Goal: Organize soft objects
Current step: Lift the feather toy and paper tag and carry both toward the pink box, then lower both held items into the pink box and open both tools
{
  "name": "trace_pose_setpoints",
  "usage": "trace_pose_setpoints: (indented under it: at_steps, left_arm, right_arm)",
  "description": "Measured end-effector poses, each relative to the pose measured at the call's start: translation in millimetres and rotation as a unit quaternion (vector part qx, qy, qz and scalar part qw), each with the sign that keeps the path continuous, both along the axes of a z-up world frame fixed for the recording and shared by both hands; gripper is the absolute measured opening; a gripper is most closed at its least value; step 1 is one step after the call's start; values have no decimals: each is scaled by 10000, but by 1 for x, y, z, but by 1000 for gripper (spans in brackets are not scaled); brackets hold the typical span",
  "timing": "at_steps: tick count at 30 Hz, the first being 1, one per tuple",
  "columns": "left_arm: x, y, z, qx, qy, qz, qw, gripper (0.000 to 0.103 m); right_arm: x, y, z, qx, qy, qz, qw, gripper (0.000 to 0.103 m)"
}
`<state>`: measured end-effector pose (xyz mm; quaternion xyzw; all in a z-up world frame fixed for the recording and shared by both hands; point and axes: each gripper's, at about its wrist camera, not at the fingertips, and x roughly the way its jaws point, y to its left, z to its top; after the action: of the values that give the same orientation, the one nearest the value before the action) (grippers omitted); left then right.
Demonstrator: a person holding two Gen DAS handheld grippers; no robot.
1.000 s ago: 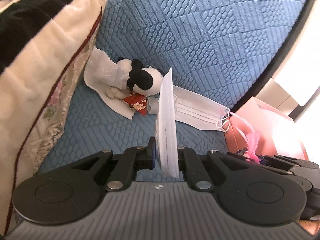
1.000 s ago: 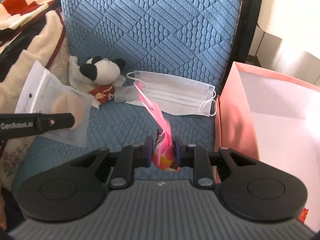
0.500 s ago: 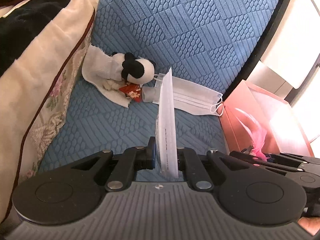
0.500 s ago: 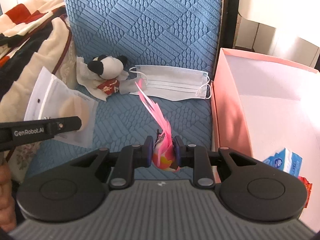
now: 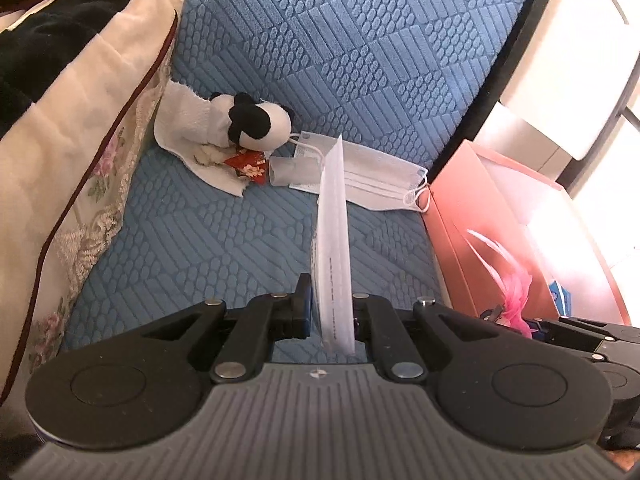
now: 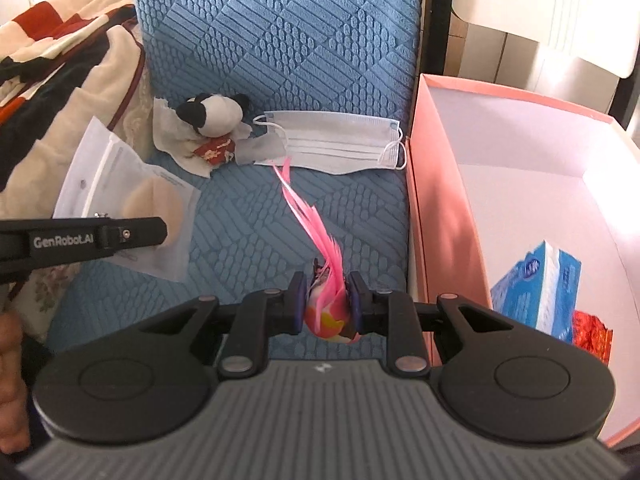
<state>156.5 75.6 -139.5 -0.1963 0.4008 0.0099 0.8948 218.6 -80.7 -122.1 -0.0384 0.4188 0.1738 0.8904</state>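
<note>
My left gripper [image 5: 329, 304] is shut on a flat white pouch [image 5: 334, 248], held edge-on above the blue seat; the right wrist view shows the pouch [image 6: 132, 204] holds a beige round pad. My right gripper [image 6: 327, 300] is shut on a pink feathered toy [image 6: 320, 276], close to the pink box [image 6: 440, 168]; the toy also shows in the left wrist view [image 5: 508, 280]. A panda plush [image 6: 212, 114] on a white cloth and a face mask [image 6: 336, 142] lie at the back of the seat.
The blue quilted seat [image 6: 240, 240] has an upright back. A blanket pile [image 5: 60, 100] lies at the left. The pink box holds a blue tissue pack [image 6: 540, 284] and a red packet [image 6: 592, 332]. White furniture stands behind the box.
Both grippers have pulled back from the seat back and toward the pink box, each keeping its hold. The box interior with the tissue pack has come into the right wrist view.
</note>
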Motion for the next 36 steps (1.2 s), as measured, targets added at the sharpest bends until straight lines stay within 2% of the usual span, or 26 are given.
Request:
trace_pose_setpoints:
  at_steps: [2, 4, 8, 14, 22, 30, 36]
  left_arm:
    - [-4, 0, 2, -109, -4, -33, 9999, 9]
    - [-7, -3, 4, 35, -119, -94, 9999, 9]
    - [-17, -11, 9, -30, -113, -175, 9998, 9]
    - [-22, -13, 33, -123, -270, -110, 9995, 9]
    - [-12, -23, 58, -271, -268, -228, 9990, 9]
    - [-1, -36, 97, -263, -548, -360, 9975, 9]
    - [10, -43, 112, -302, -690, -358, 9965, 9]
  right_arm:
    - [-3, -2, 2, 20, 30, -13, 10000, 25]
    - [-6, -3, 5, 10, 32, -29, 10000, 25]
    - [-11, -12, 12, 86, 61, -69, 9999, 25]
    - [-17, -29, 27, 254, 99, -148, 9995, 25]
    - [-16, -49, 56, 416, -154, -279, 9986, 25]
    - [-10, -63, 80, 531, -386, -269, 9975, 25]
    - [-6, -70, 95, 541, -638, -273, 9961, 25]
